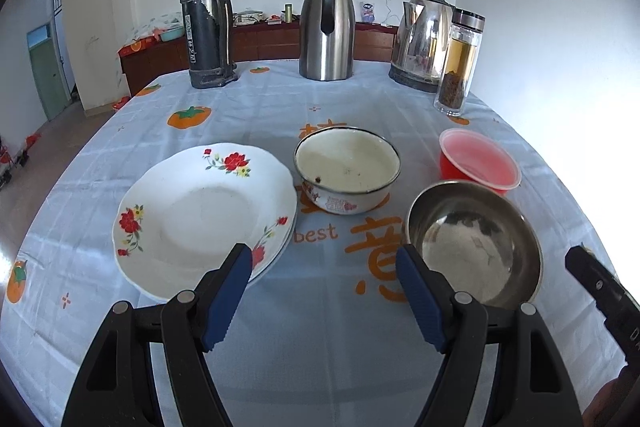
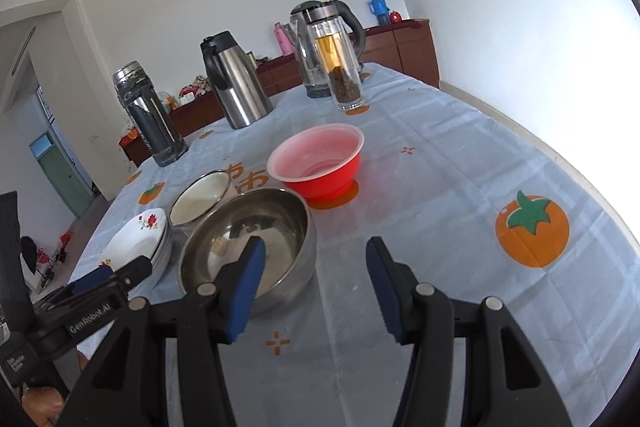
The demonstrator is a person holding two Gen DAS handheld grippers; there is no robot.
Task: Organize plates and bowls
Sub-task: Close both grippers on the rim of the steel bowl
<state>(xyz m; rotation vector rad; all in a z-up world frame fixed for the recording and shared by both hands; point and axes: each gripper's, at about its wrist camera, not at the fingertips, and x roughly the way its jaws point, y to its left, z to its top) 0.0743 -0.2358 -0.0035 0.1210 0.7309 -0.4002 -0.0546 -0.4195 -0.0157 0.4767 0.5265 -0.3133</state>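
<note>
Two stacked white plates [image 1: 200, 215] with red flowers lie left of centre. Beside them stands a white enamel bowl [image 1: 347, 167], then a steel bowl [image 1: 472, 243] nearer me and a red plastic bowl [image 1: 478, 159] behind it. My left gripper [image 1: 324, 261] hovers open above the cloth between the plates and the steel bowl, nothing between its fingers. In the right wrist view the steel bowl [image 2: 248, 247] sits just ahead on the left, the red bowl [image 2: 316, 159] beyond it, the enamel bowl [image 2: 202, 201] and plates [image 2: 138, 243] further left. My right gripper [image 2: 316, 253] is open and empty.
At the table's far side stand a dark thermos [image 1: 206, 23], a steel carafe [image 1: 327, 27], an electric kettle [image 1: 424, 39] and a glass tea bottle [image 1: 460, 63]. The table [image 2: 460, 195] wears a pale cloth with orange fruit prints. A wooden sideboard [image 1: 272, 43] lines the back wall.
</note>
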